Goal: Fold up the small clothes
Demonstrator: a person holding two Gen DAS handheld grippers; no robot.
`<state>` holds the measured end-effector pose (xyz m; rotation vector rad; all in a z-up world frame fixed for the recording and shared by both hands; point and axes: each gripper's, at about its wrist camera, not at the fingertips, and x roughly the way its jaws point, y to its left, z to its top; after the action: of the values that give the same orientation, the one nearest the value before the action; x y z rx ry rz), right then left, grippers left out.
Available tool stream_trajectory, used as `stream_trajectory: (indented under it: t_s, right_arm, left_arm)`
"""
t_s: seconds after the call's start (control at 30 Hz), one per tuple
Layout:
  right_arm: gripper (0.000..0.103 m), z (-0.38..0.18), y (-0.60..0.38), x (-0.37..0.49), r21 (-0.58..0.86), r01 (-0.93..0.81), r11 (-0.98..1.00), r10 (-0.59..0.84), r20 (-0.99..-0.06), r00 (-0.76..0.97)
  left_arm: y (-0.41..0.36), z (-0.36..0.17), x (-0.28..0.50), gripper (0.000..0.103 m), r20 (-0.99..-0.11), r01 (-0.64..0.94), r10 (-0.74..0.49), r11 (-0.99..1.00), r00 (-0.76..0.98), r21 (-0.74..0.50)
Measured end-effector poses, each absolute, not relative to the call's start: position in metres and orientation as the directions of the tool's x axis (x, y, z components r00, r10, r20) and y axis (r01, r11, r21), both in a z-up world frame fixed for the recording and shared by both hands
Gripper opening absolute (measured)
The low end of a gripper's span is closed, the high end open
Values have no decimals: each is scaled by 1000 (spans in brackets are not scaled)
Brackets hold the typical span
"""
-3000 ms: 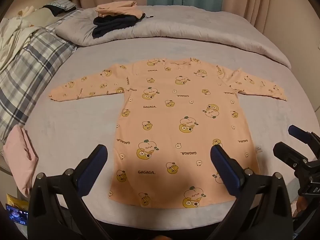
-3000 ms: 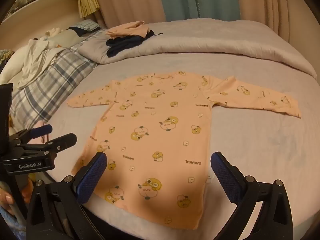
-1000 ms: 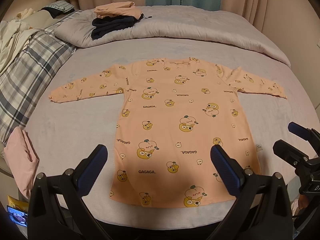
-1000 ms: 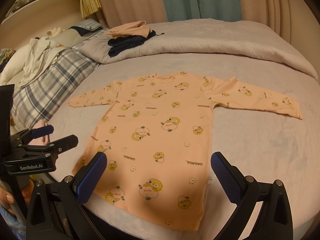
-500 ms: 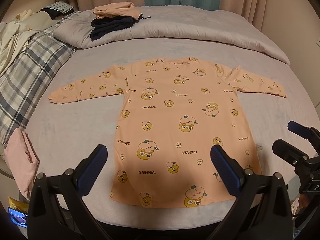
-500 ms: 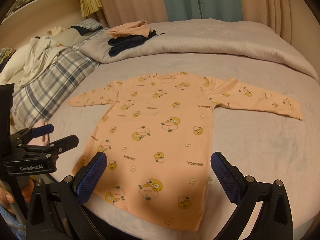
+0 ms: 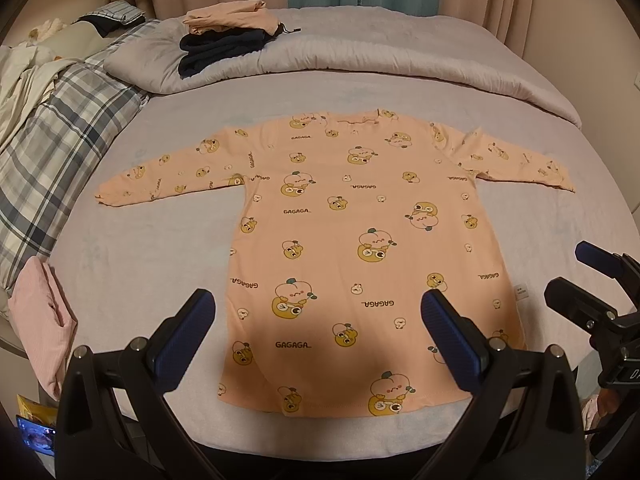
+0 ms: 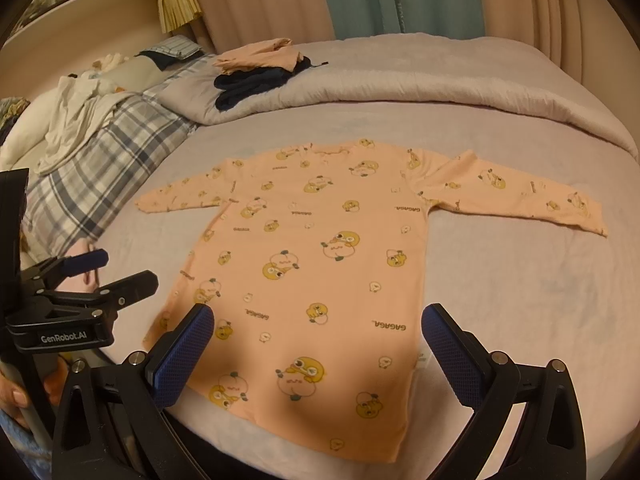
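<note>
A peach long-sleeved child's top (image 7: 352, 240) with yellow cartoon prints lies flat on the grey bed, both sleeves spread out, hem toward me. It also shows in the right wrist view (image 8: 316, 264). My left gripper (image 7: 318, 320) is open and empty, held above the hem. My right gripper (image 8: 316, 340) is open and empty, above the hem's right part. The right gripper shows at the left wrist view's right edge (image 7: 592, 280). The left gripper shows at the right wrist view's left edge (image 8: 100, 272).
A stack of folded clothes, peach on navy (image 7: 228, 32), sits on the rolled grey duvet (image 7: 400, 64) at the back. A plaid blanket (image 7: 48, 152) and white bedding lie left. A pink garment (image 7: 40, 320) hangs at the bed's left edge.
Both views have shifted very slightly; the top and both open grippers stay about where they were.
</note>
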<state>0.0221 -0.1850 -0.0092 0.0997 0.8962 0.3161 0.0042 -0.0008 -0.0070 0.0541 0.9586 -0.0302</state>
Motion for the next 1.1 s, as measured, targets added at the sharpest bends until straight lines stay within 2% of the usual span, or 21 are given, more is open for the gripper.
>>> stream_trajectory:
  t_s: [0.57,0.8,0.9,1.1]
  right_arm:
    - [103,-17,-208,33,273,-185,944,329,-738,589]
    - [103,-25,-237,48,304,-126,944,316,-732,604]
    - [103,-31,-262,58,324,-69,944,293,-720,630]
    - [103,-59,-352,79,438,158,885,232,-709,666]
  left_arm:
    - [-5,-15,22,103,-835,41,-52,999,549,-35]
    - [-14,-18,35,103,-838,57,-47,998,544,-19]
    - [-16,-23,48,103,-839,57,-59,998,541,-34]
    - [-28,-41,87,103,-857,65,-104,994,505,-82]
